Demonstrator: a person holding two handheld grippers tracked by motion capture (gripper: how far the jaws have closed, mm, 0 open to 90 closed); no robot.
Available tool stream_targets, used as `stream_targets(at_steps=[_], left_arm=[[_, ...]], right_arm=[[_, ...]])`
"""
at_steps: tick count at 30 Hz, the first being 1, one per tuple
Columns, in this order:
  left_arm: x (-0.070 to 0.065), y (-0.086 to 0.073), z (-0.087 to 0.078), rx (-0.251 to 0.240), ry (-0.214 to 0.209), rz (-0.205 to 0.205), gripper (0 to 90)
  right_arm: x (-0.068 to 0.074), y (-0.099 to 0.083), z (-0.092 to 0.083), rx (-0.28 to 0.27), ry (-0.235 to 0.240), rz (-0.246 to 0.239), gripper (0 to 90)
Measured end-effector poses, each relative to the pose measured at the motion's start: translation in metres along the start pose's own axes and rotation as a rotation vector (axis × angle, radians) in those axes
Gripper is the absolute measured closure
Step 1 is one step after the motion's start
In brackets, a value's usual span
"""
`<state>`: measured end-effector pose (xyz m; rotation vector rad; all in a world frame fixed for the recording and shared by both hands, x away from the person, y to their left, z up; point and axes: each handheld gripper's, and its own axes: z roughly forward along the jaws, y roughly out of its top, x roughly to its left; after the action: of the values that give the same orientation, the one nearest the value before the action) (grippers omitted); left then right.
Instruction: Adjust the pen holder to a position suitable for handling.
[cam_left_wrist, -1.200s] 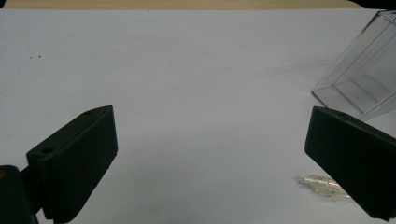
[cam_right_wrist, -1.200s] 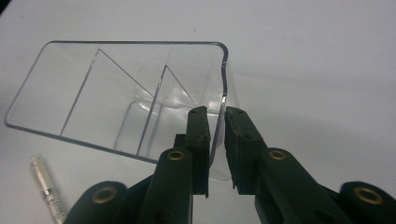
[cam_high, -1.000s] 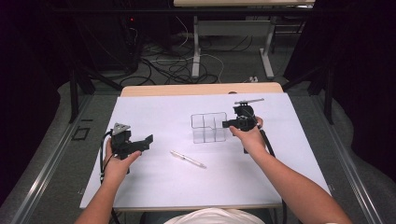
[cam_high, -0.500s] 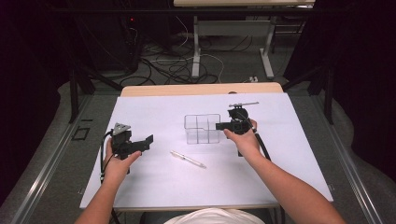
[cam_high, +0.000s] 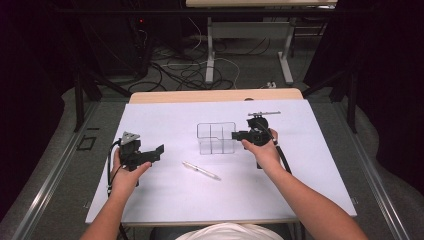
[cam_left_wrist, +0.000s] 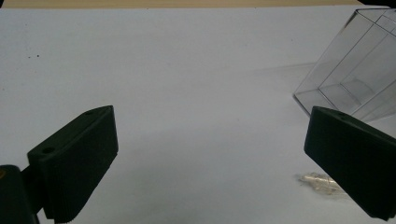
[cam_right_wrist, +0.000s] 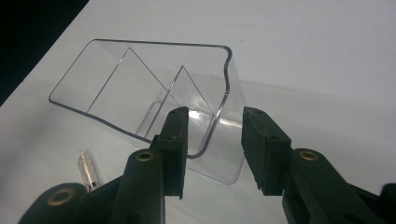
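Pen (cam_left_wrist: 321, 183) half hidden behind left gripper (cam_left_wrist: 210, 158); organizer (cam_left_wrist: 355, 70) cut off.

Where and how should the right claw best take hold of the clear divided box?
Best grip is probably the clear divided box by its near side wall, close to the corner, coming from the box's right. That thin upright wall already stands between the jaws of the right claw, one jaw inside and one outside. They have just been opening, so the pads no longer press on it.
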<state>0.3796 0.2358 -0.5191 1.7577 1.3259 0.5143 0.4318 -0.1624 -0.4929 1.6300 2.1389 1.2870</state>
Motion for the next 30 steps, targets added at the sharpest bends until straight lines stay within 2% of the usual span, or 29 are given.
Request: stream_targets(at_steps=[2,7,8,10,11,12,13,19,22,25,27,30], left_arm=[[0.000,0.000,0.000,0.003,0.000,0.000,3.2],[-0.001,0.000,0.001,0.003,0.000,0.004,3.3],[-0.001,0.000,0.001,0.004,0.001,0.004,3.3],[-0.001,0.000,0.001,0.005,0.001,0.004,3.4],[-0.001,0.000,0.001,0.005,0.000,0.003,3.5],[-0.001,0.000,0.001,0.005,0.001,0.004,3.5],[0.000,0.000,0.002,0.005,0.000,0.003,3.5],[0.000,0.000,0.002,0.002,-0.005,0.001,3.5],[0.001,0.000,0.002,0.003,-0.001,-0.001,3.7],[0.001,-0.001,0.002,0.007,0.001,-0.003,4.5],[0.001,-0.001,0.003,0.007,-0.002,-0.002,4.5],[0.000,-0.001,0.004,0.013,-0.008,0.003,4.4]], right_arm=[[-0.001,-0.001,-0.003,-0.006,0.003,-0.008,59.4],[-0.006,-0.006,-0.014,-0.070,0.032,-0.101,51.1],[-0.006,-0.006,-0.014,-0.070,0.032,-0.101,51.1],[-0.005,-0.008,-0.018,-0.076,0.040,-0.130,48.3],[-0.005,-0.009,-0.021,-0.086,0.034,-0.160,45.8],[-0.005,-0.009,-0.021,-0.086,0.034,-0.160,45.8],[-0.006,-0.009,-0.022,-0.099,0.037,-0.181,44.3],[-0.004,-0.012,-0.029,-0.120,0.068,-0.233,35.9],[-0.002,-0.013,-0.032,-0.123,0.059,-0.269,34.9],[0.002,-0.015,-0.035,-0.106,0.084,-0.255,31.8],[0.005,-0.016,-0.036,-0.120,0.097,-0.268,28.7],[0.010,-0.019,-0.036,-0.113,0.104,-0.300,24.4]])
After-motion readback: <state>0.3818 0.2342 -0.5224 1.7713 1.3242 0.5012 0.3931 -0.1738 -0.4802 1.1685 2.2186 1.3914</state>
